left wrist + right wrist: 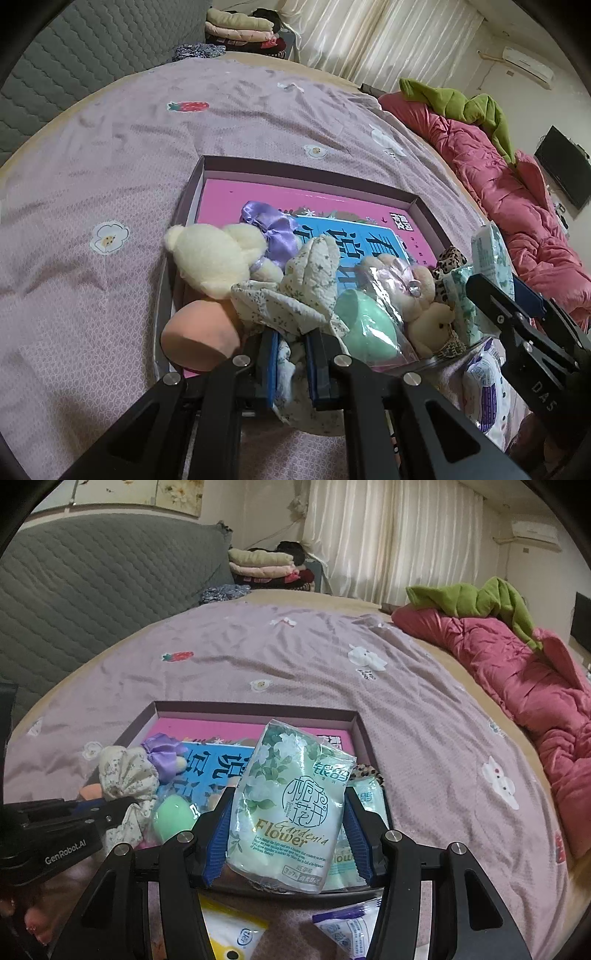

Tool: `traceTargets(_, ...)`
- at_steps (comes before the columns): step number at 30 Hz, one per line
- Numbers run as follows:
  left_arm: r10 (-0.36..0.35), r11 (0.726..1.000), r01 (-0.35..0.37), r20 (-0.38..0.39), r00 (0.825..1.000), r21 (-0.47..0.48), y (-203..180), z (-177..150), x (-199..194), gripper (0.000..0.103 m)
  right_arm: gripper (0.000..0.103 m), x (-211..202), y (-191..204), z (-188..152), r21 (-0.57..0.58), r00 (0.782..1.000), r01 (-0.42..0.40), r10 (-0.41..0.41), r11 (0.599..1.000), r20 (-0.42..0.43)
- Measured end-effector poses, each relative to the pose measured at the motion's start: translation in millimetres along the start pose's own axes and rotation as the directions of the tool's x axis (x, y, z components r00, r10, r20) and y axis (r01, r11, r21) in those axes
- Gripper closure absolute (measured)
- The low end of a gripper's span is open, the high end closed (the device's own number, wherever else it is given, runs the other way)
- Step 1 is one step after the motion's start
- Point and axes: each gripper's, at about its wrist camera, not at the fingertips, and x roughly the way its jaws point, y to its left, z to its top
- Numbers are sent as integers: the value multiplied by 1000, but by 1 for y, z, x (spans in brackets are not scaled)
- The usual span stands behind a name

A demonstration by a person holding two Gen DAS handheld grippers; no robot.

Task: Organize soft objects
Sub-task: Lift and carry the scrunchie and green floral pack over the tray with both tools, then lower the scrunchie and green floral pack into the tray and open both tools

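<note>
**While both tongs carry loads: box half filled**

Left tongs (pixel 291 363) clamped on floral fabric pouch (pixel 295 291), right tongs (pixel 284 840) clamped on Gardenia tissue pack (pixel 291 812), both over shallow box (pixel 255 707) on bed. Already inside: cream plush bear (pixel 210 258), green sponge (pixel 365 325). Left outside: yellow packet (pixel 232 934), purple-printed packet (pixel 347 930).

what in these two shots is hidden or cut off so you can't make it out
- Box floor print: both views, covered by the plush bear, floral cloth and tissue pack.
- Second tissue pack: right wrist view, mostly behind the held pack and a jaw.
- Yellow packet and purple packet: right wrist view, cut off by the bottom edge and the jaws.
- Leopard-print item: both views, mostly buried.
</note>
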Motion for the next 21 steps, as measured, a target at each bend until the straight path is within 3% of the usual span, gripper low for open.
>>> traceTargets(13,-9,1000,9,-1,1000,-3,4,-3,2,90,46,4,-1,-3,14,1000,7,-7,1000,-3)
traceTargets(21,-11,1000,11,-3,1000,-2,5,-3,3,90,46,17,-2,-3,26,999,15,-13,1000,-48)
